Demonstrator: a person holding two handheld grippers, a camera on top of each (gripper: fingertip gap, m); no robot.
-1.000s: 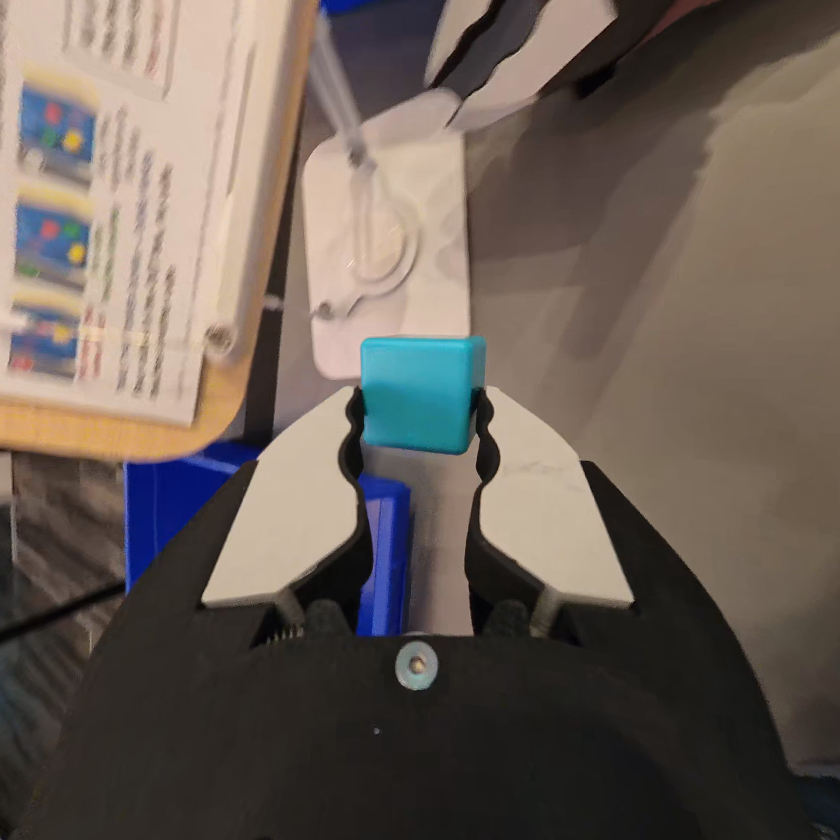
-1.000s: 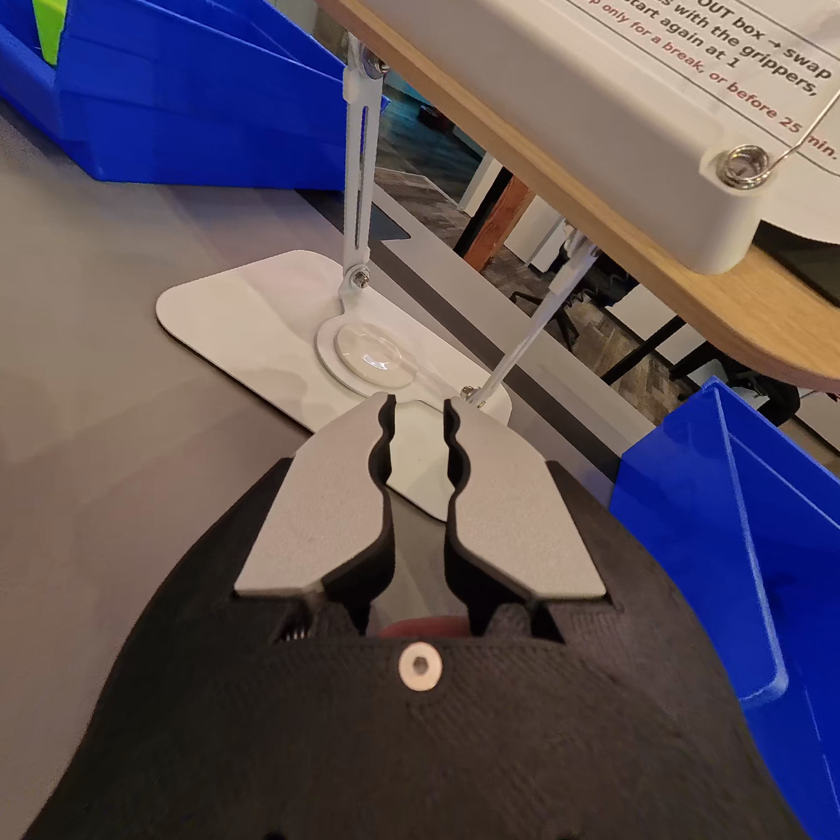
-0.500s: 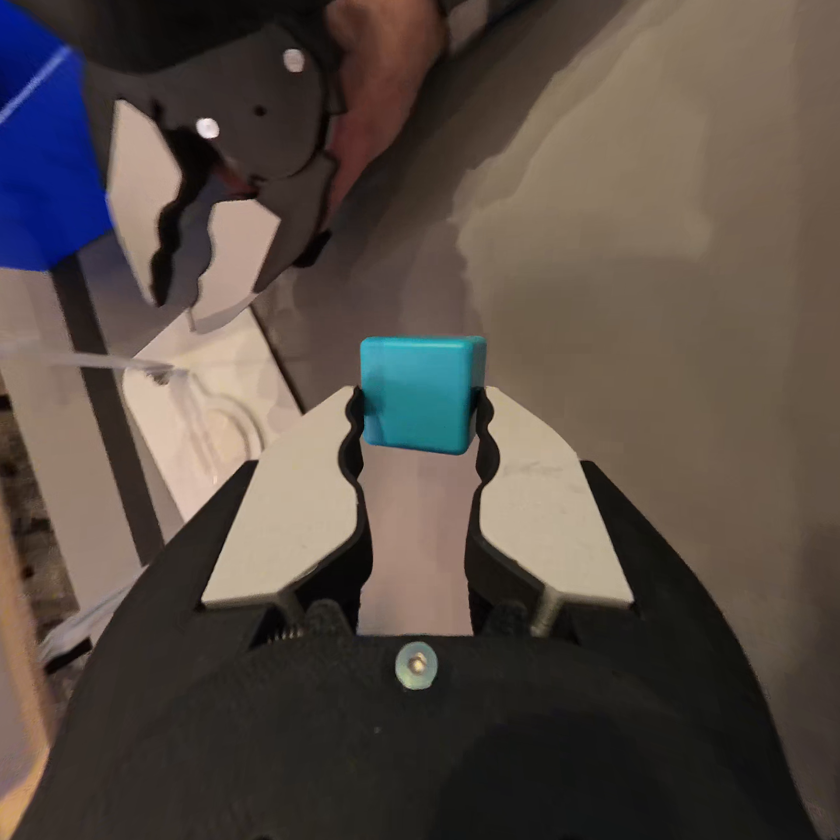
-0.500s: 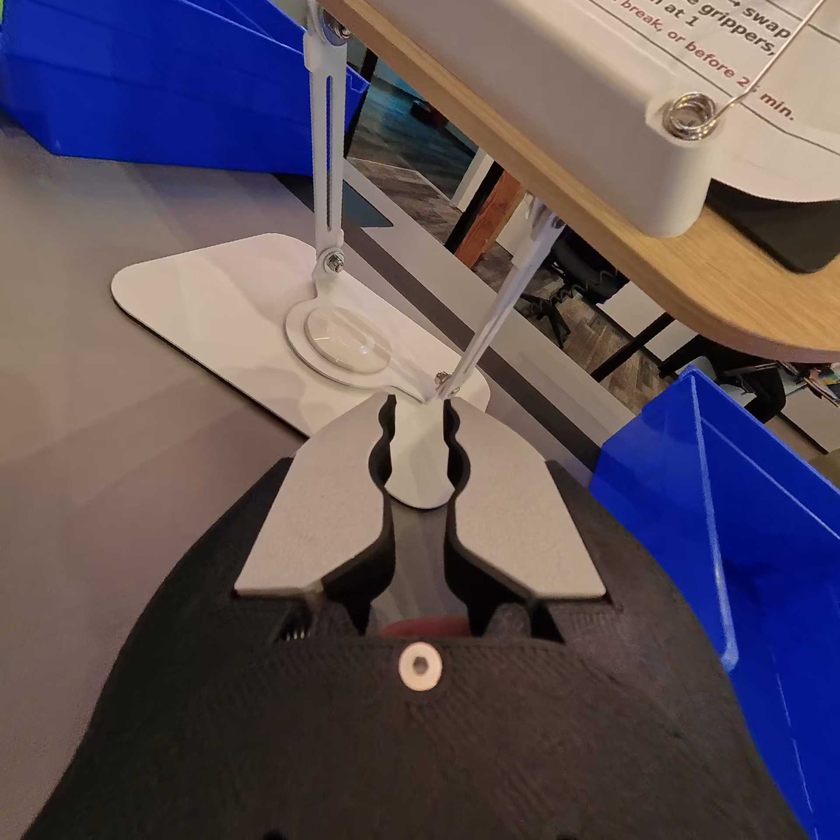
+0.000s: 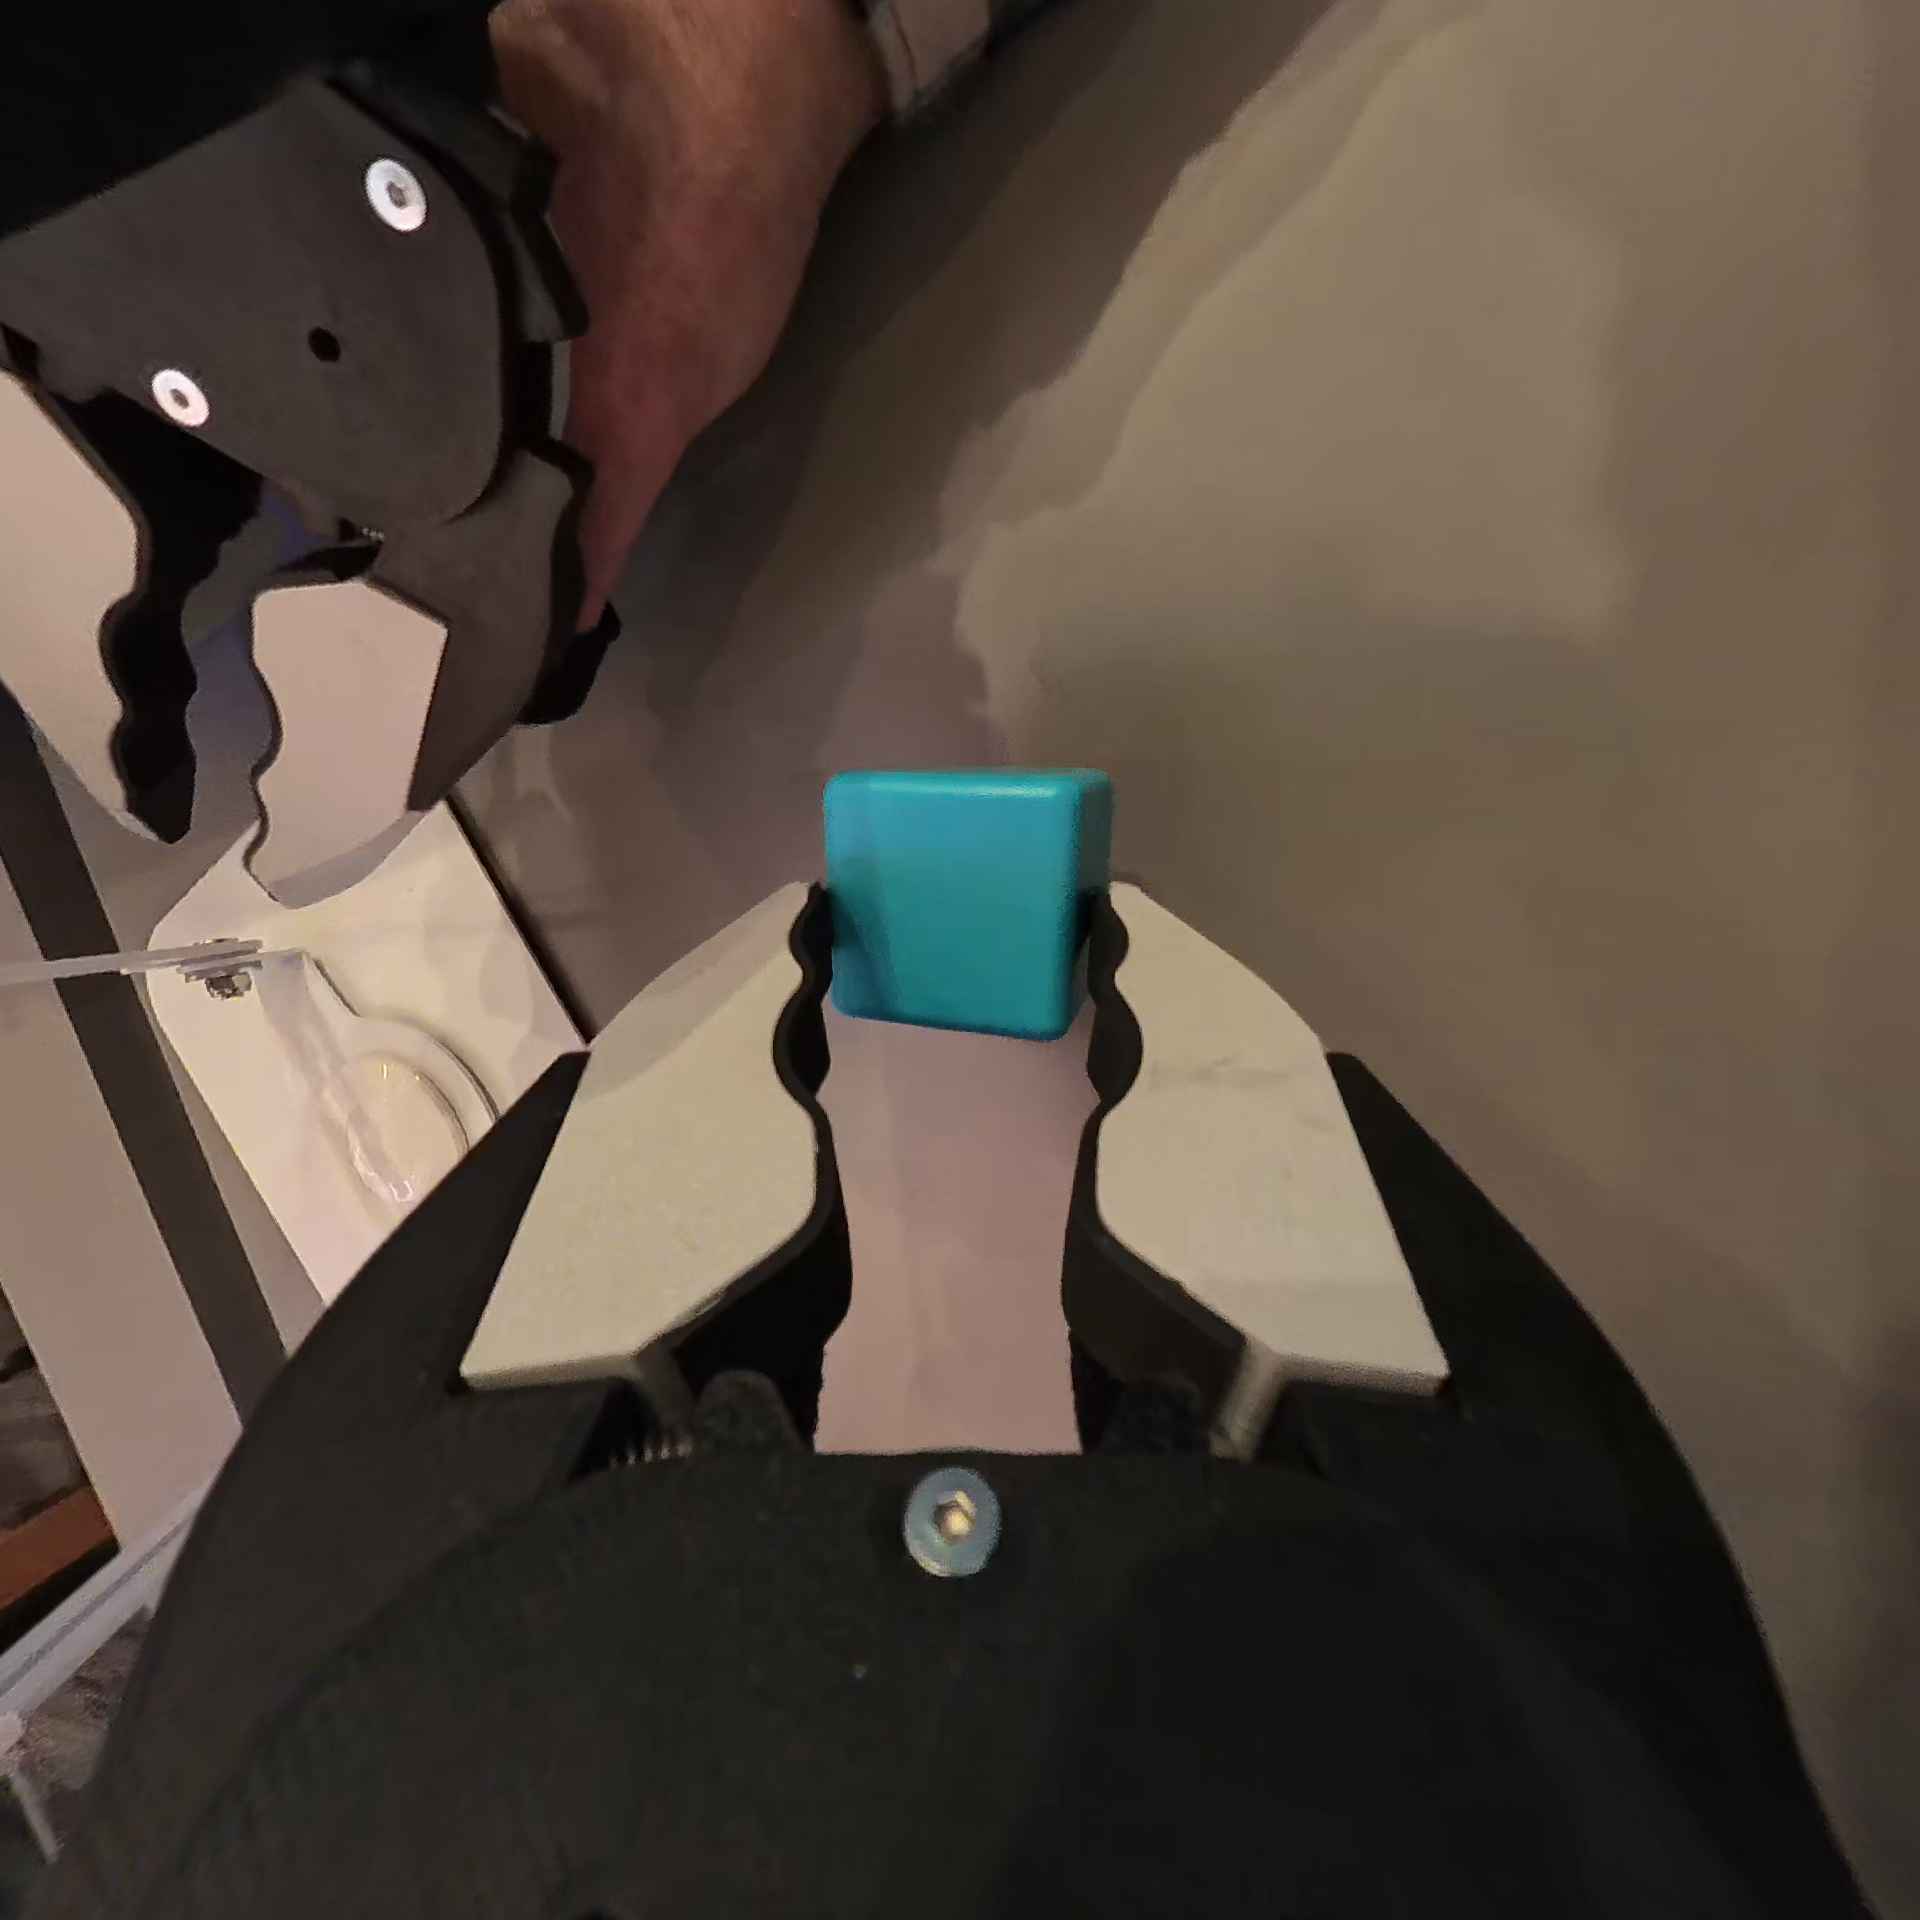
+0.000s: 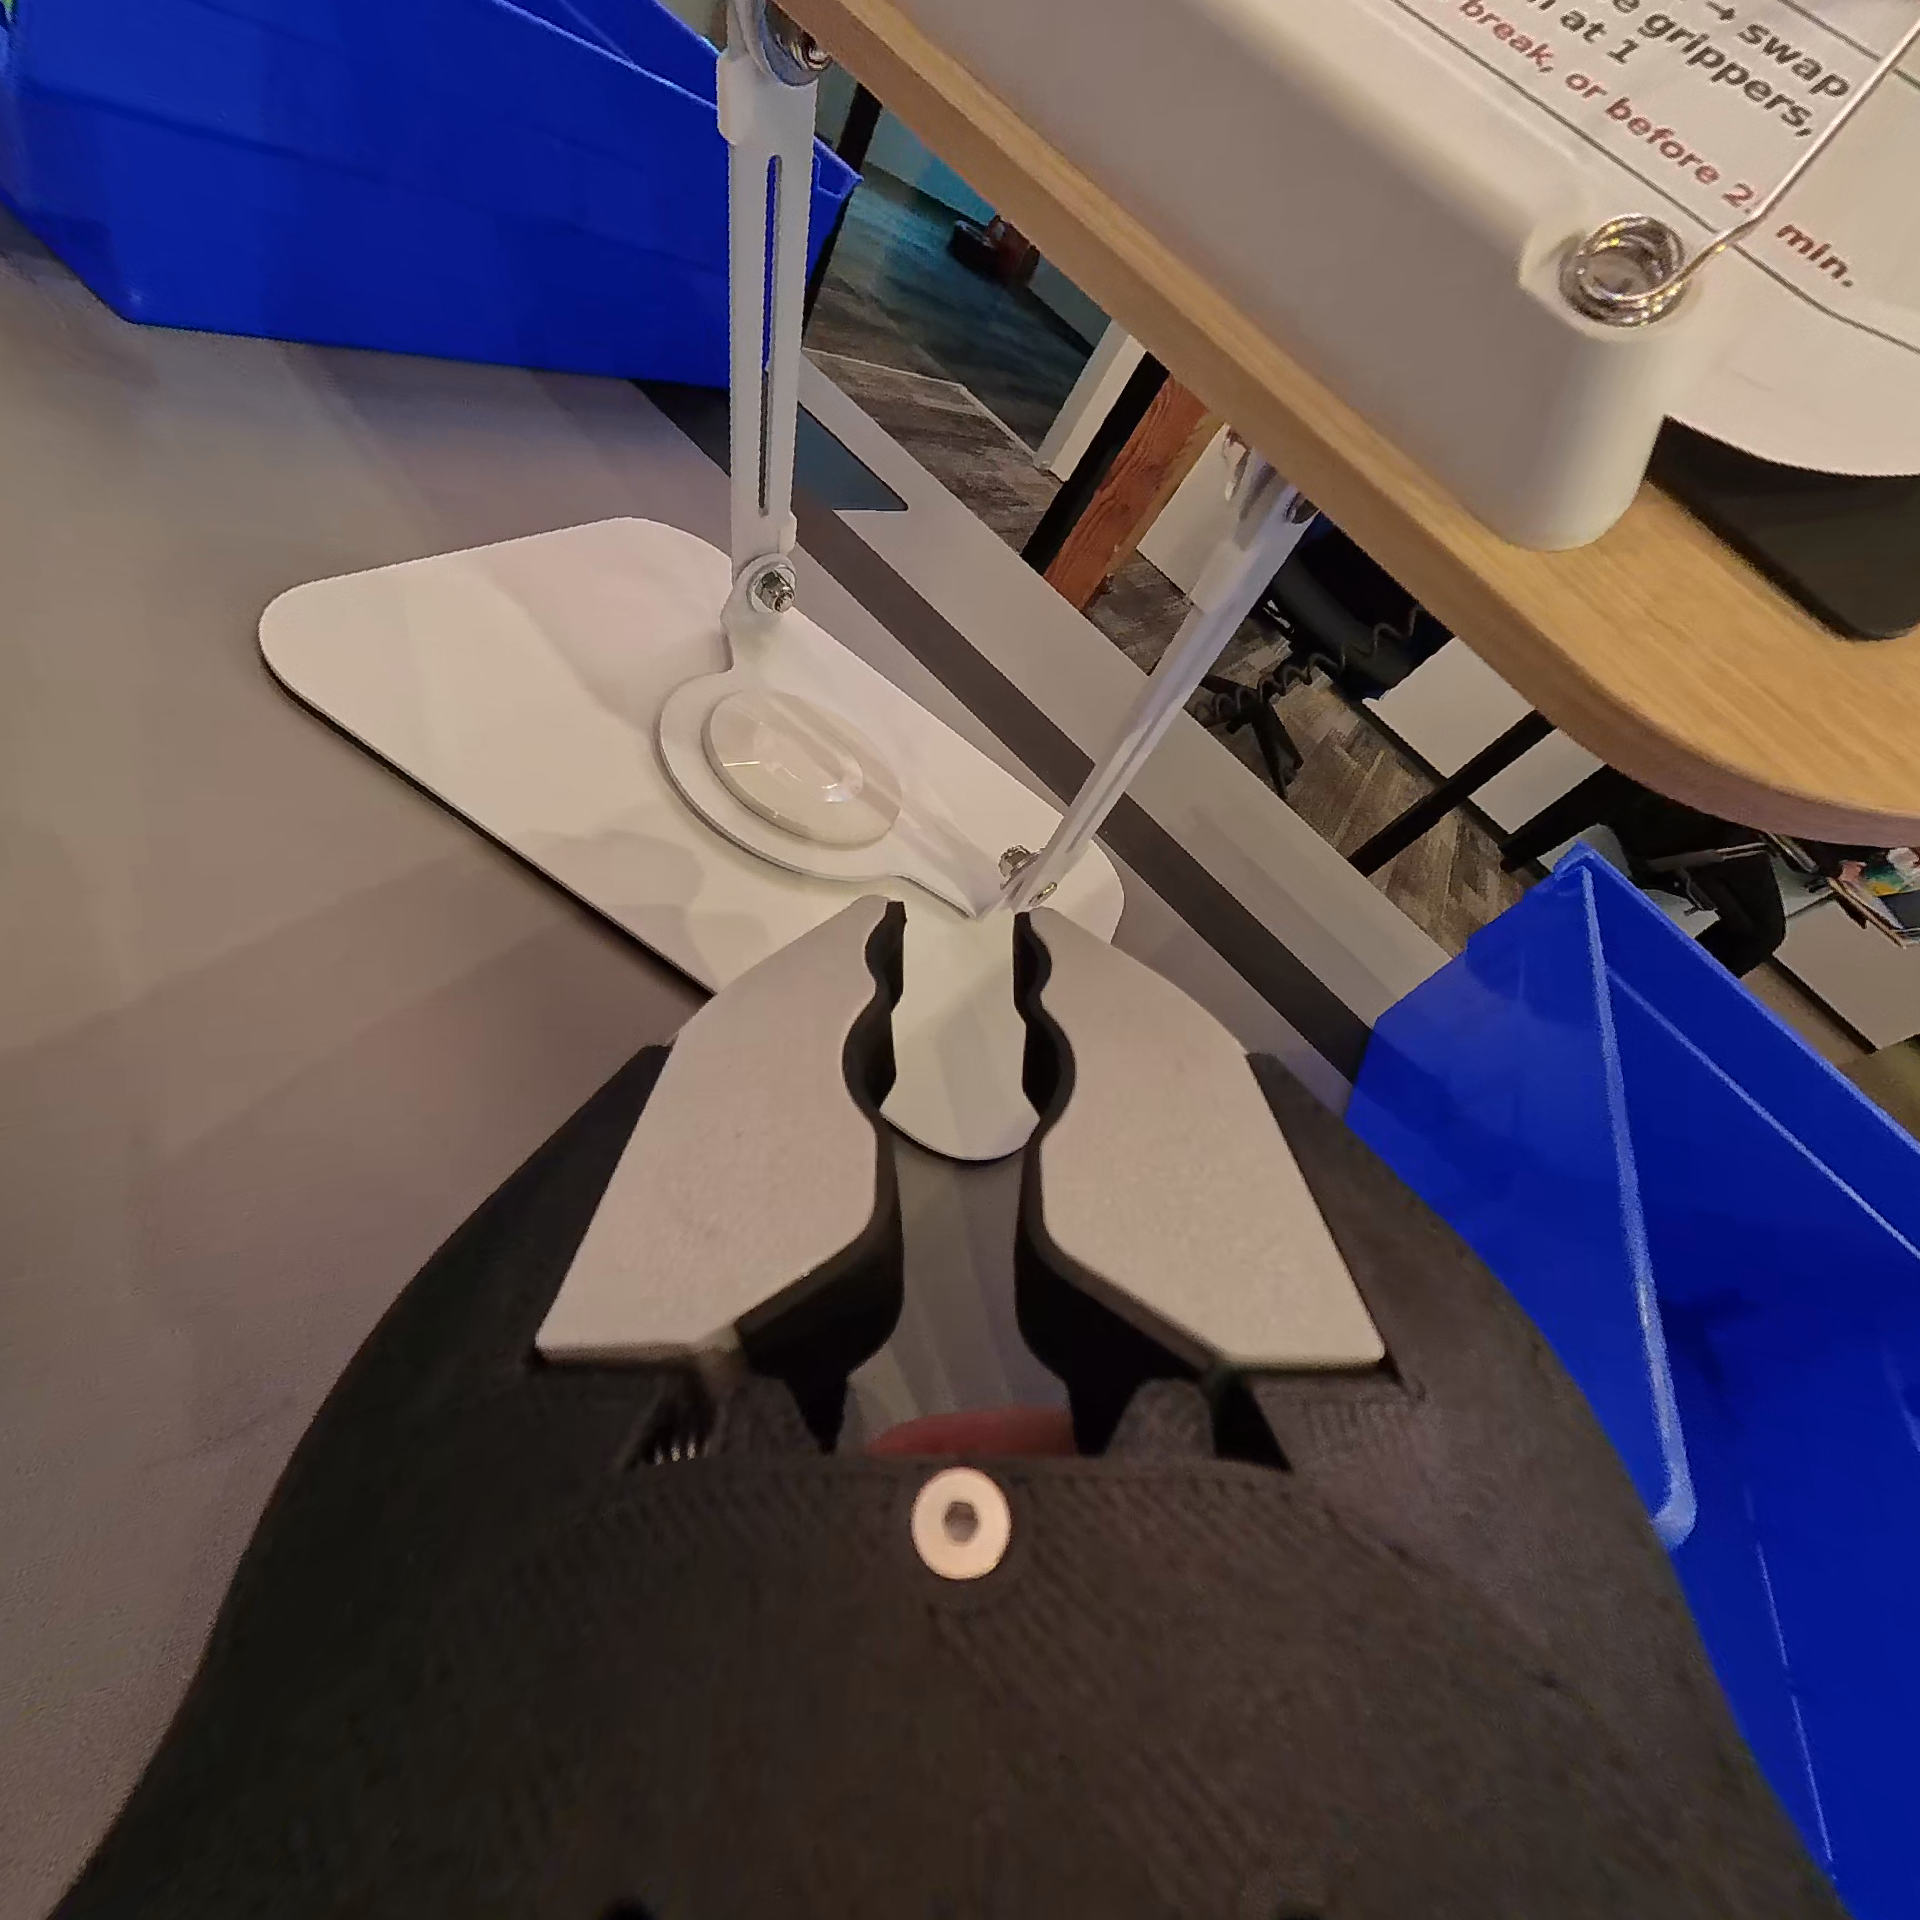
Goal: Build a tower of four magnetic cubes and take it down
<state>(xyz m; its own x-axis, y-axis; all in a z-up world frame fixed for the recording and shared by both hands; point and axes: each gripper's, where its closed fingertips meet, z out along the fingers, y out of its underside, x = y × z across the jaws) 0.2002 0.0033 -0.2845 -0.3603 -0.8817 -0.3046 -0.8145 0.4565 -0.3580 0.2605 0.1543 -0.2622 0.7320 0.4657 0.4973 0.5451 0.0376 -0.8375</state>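
Note:
A teal magnetic cube [image 5: 956,914] sits between the tips of my left gripper [image 5: 961,894], which is shut on it and holds it over the grey table [image 5: 1455,520]. No other cubes show in either view. My right gripper [image 6: 956,920] is empty, its jaws a narrow gap apart, low over the corner of a white stand base [image 6: 499,665]. It also shows in the left wrist view [image 5: 223,842] at the upper left, held by a hand [image 5: 675,312], well left of the cube.
The white stand base [image 5: 343,997] carries two thin struts up to a wooden board [image 6: 1351,343] with a paper sheet. A blue bin [image 6: 364,187] stands at the far left and another blue bin [image 6: 1714,1299] at the right, by the table edge.
My left gripper has swung with the cube away from the board and stand toward the table; the right gripper now shows larger at upper left. The right gripper crept forward over the stand base.

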